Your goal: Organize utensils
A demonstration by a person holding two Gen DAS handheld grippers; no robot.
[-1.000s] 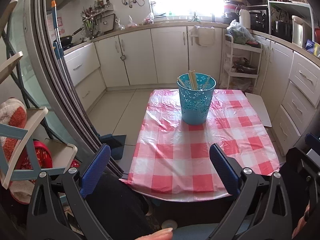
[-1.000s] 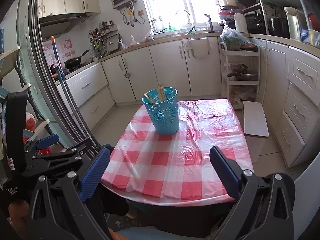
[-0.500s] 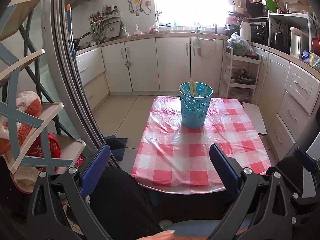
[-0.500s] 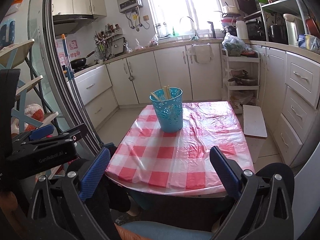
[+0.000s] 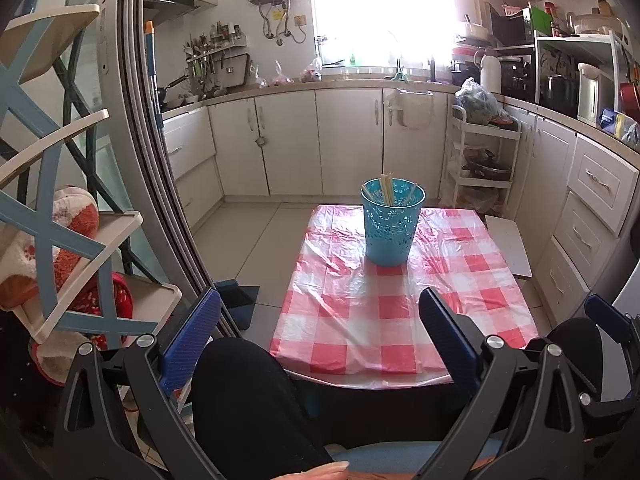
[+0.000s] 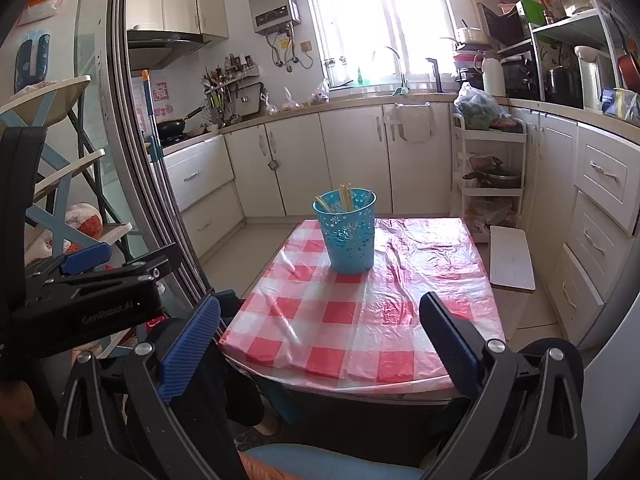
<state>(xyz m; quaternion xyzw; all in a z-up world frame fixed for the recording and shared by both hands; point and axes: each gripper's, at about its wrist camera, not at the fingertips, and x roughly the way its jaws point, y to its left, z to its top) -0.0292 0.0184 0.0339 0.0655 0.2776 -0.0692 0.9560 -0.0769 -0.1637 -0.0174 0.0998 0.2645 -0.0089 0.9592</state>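
Observation:
A blue perforated cup (image 5: pixel 391 222) stands upright toward the far end of a table with a red-and-white checked cloth (image 5: pixel 400 312). Several wooden chopsticks (image 5: pixel 387 190) stick out of it. The cup (image 6: pixel 347 231) and chopsticks (image 6: pixel 345 198) also show in the right wrist view. My left gripper (image 5: pixel 318 328) is open and empty, held back from the table's near edge. My right gripper (image 6: pixel 320 326) is open and empty, also back from the near edge. The left gripper's body (image 6: pixel 92 296) shows at the left of the right wrist view.
White kitchen cabinets (image 5: pixel 348 140) line the back and right walls. A white trolley (image 5: pixel 482 160) stands at the back right. A white board (image 5: pixel 510 244) lies beside the table's right side. A sliding door frame (image 5: pixel 160 184) and a blue-and-white rack (image 5: pixel 60 216) stand at the left.
Both grippers have pulled back and up from the table, so the table and cup look smaller and farther. Both stay open and empty.

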